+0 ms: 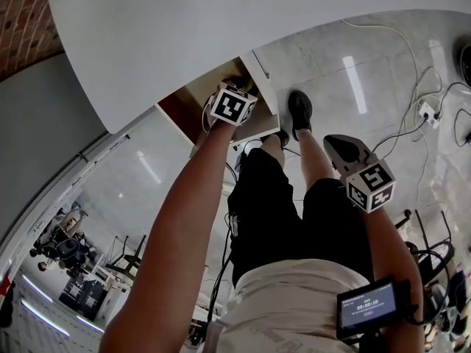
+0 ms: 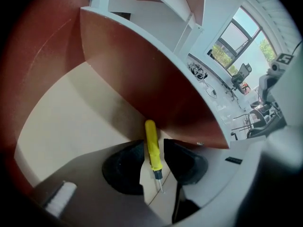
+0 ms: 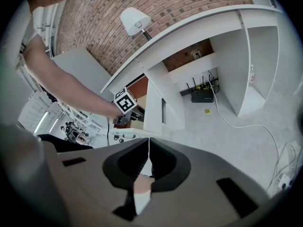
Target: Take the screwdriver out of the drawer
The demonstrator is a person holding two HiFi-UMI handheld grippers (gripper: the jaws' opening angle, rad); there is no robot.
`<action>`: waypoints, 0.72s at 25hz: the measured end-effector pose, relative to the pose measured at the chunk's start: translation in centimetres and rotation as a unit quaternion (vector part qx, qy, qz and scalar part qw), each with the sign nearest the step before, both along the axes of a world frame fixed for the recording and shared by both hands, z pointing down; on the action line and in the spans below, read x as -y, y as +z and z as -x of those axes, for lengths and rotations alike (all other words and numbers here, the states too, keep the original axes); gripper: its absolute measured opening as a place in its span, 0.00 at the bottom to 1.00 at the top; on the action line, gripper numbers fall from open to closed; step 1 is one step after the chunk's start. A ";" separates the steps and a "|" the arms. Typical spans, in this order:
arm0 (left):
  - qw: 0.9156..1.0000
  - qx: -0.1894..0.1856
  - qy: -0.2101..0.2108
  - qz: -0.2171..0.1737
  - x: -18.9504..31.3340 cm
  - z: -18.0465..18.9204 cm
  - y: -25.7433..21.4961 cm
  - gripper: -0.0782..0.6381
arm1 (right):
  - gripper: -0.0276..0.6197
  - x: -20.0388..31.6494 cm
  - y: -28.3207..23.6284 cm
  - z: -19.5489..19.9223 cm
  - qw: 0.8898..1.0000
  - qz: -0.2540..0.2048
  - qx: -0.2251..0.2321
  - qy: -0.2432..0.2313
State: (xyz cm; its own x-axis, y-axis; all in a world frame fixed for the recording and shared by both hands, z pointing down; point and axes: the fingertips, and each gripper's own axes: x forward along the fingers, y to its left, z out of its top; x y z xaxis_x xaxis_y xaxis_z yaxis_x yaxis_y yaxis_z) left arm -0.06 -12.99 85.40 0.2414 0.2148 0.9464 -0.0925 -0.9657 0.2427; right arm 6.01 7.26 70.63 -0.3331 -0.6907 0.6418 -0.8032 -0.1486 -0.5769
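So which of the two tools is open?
The left tool, down in the red-brown-walled drawer: its jaws stand apart on either side of the yellow-handled screwdriver. The right tool has its jaws shut together, holding nothing.

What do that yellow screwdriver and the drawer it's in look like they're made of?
Screwdriver: handle likely plastic, uniformly bright yellow, smooth; thin shaft looks metal, grey and shiny. Drawer: probably laminated board, matte beige floor, reddish-brown walls, white edges.

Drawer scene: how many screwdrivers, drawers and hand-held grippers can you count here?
Screwdriver: 1
Drawer: 1
Grippers: 2, the left gripper and the right gripper
Total: 4
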 end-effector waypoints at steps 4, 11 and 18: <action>1.000 0.005 0.006 -0.001 -0.4 -0.2 0.5 0.29 | 0.05 -0.1 0.1 -0.3 1.000 0.003 -0.009 0.006; 1.000 0.008 0.016 -0.017 -0.1 0.1 0.5 0.20 | 0.05 -0.2 0.1 -0.6 1.000 0.006 -0.024 0.009; 1.000 -0.002 0.006 -0.016 -0.4 0.1 -0.3 0.20 | 0.05 0.2 0.1 -0.7 1.000 -0.003 -0.027 -0.001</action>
State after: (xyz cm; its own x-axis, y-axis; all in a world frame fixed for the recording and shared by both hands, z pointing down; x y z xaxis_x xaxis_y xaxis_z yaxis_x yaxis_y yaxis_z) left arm -0.16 -12.58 85.11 0.2430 0.1863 0.9520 -0.0802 -0.9742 0.2112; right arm 6.76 7.04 70.75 -0.2995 -0.6938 0.6549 -0.8333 -0.1441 -0.5337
